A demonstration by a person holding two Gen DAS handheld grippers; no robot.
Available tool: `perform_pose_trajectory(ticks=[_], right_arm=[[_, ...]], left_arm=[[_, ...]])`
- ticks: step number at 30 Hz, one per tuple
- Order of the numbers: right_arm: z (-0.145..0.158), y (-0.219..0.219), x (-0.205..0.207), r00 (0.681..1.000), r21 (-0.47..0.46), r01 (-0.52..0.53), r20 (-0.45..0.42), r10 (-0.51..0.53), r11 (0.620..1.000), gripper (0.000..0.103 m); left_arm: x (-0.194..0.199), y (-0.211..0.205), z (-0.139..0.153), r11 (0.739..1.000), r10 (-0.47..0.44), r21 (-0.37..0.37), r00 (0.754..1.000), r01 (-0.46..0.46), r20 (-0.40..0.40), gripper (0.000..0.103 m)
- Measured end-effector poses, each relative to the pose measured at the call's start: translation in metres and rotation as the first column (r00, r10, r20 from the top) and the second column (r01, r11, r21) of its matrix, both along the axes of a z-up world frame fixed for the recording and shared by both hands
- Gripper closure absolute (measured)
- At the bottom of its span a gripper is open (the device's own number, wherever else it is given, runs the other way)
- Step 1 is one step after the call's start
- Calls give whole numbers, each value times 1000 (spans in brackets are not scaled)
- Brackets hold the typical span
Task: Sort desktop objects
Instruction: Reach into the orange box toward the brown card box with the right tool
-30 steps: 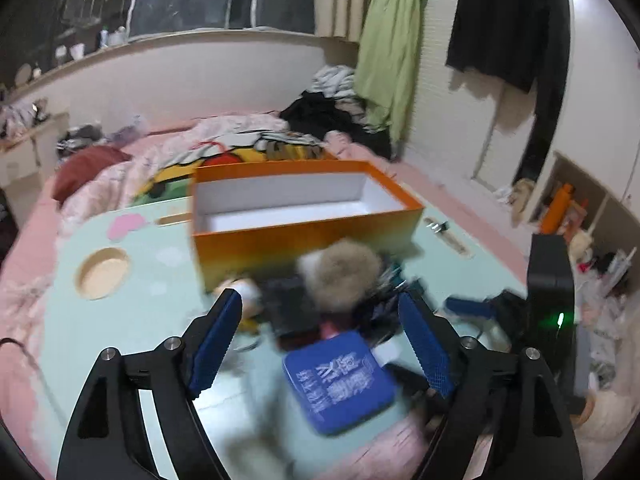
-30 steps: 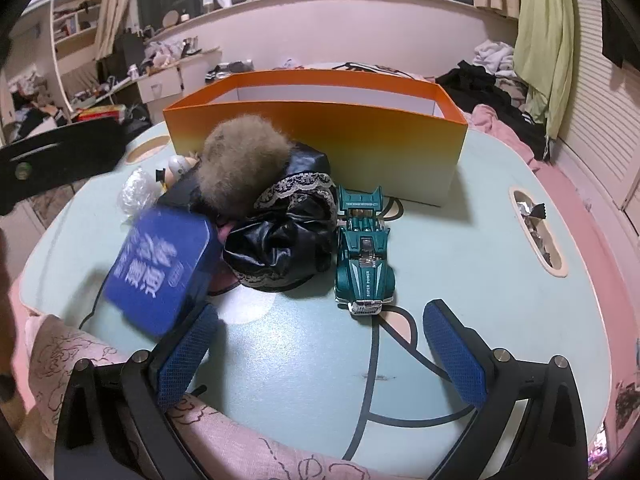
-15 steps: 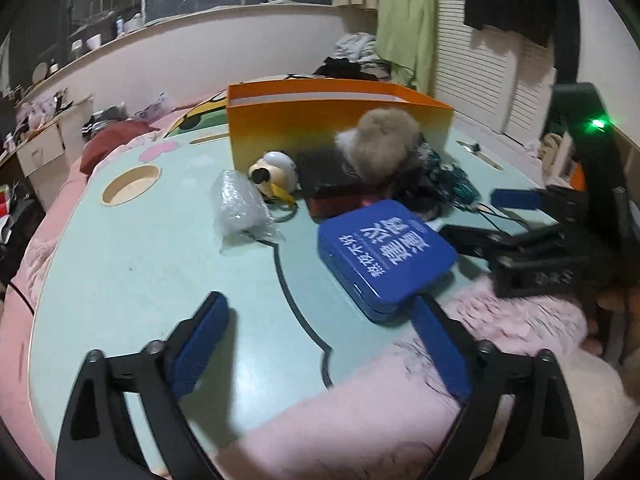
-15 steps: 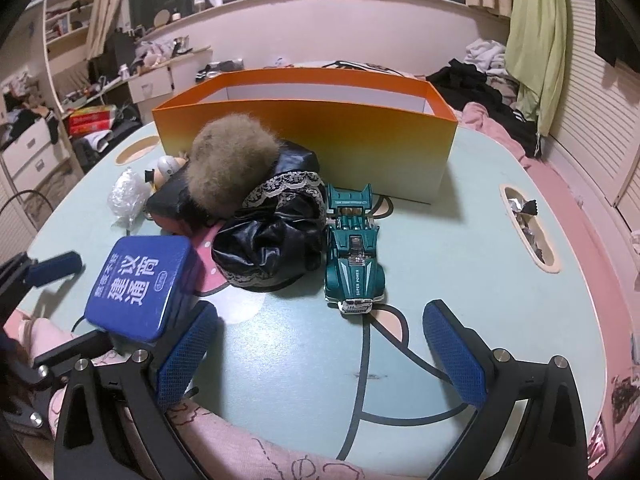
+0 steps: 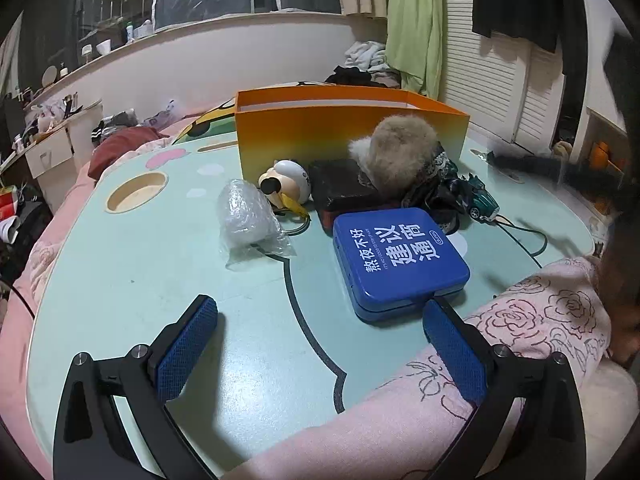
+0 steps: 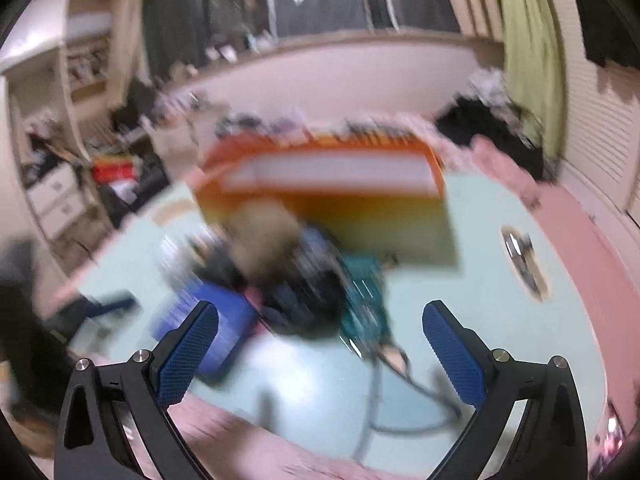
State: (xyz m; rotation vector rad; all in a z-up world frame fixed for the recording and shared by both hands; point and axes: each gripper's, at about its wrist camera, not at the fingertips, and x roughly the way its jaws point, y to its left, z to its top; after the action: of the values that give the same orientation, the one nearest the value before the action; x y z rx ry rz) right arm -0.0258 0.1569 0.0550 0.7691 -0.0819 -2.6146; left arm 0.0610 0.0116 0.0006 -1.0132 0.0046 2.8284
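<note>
A blue tin [image 5: 398,258] with white lettering lies flat on the mint table [image 5: 160,272], just beyond my left gripper [image 5: 320,328]. The left jaws are still opening, with nothing between them. Behind the tin sit a fur pompom [image 5: 400,152], a black box [image 5: 344,184], dark lacy fabric [image 5: 436,188], a green toy car [image 5: 482,202], a round cartoon toy [image 5: 286,186] and a clear plastic bag [image 5: 246,216]. An open orange box [image 5: 352,132] stands behind them. My right gripper [image 6: 320,336] is open and empty above the blurred pile, with the tin [image 6: 208,320] at its left.
A round hole [image 5: 136,196] is cut in the table at the left. A pink flowered cloth [image 5: 520,340] covers the near right edge. A bed with clothes lies behind the table, drawers and shelves at the left, a slatted closet at the right.
The blue tin left my left gripper and now lies flat on the table; the jaws widened and sank. My right gripper rose and tilted, and its view has blurred.
</note>
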Motion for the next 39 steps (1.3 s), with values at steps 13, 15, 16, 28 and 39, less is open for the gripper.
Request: perform_pose_trajectory(ticks=[13,15,16,28,39], right_arm=[[3,-70,-173,931,48,40,362,-55,998,19],[-9,-71,-174,923,59,42,381,-61,997,19],[-13,-70,-171,927,88,46,368,-75,995,19],[-22,-69,-174,930,124,50,356,-91,991,19],[-18,-95,-230,714,-79,-125,685,145,989,19]], left_arm=[[2,0,-1,1000,-3,6,1000,3,-12,1],[2,-1,-1,1000,-3,7,1000,3,-13,1],[2,-1,-1,1000,-4,7,1000,4,-14,1],[2,0,-1,1000,-5,7,1000,5,-14,1],[2,0,-1,1000,-5,8,1000,5,-15,1]])
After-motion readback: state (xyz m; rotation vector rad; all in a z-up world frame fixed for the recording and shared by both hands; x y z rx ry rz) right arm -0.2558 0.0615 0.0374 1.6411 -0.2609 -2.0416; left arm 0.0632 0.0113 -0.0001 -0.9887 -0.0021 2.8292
